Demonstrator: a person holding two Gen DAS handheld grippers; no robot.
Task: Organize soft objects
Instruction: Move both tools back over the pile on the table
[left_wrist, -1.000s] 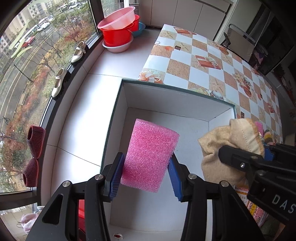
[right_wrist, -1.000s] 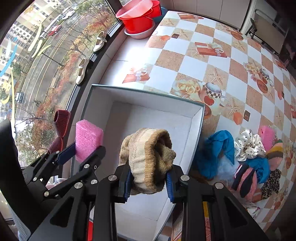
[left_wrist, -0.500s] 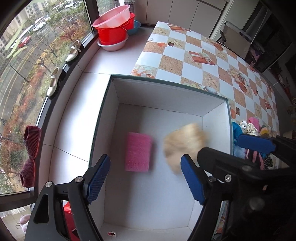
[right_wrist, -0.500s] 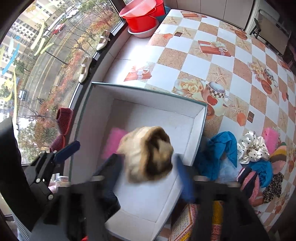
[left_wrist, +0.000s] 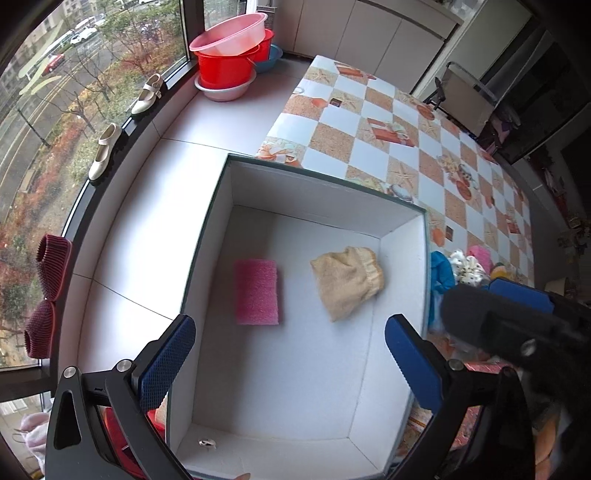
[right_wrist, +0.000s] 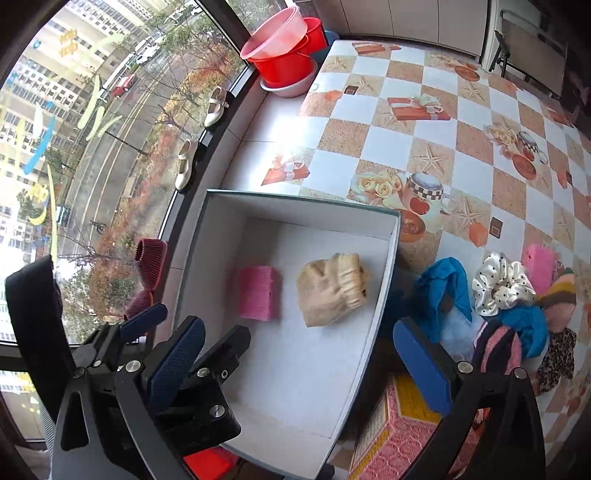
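Both tools (left_wrist: 290, 350) (right_wrist: 299, 358) just opened, empty, above spongy pink foam block (left_wrist: 256, 291) and knitted beige sock (left_wrist: 347, 282).

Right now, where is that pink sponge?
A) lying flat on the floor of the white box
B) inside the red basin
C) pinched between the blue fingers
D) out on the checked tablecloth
A: the pink sponge lies on the white box floor beside the beige sock, nothing gripping it.

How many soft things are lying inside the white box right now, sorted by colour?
Pink: 1, the pink foam block
Beige: 1, the beige knitted piece
Total: 2, lying apart on the floor of the white box
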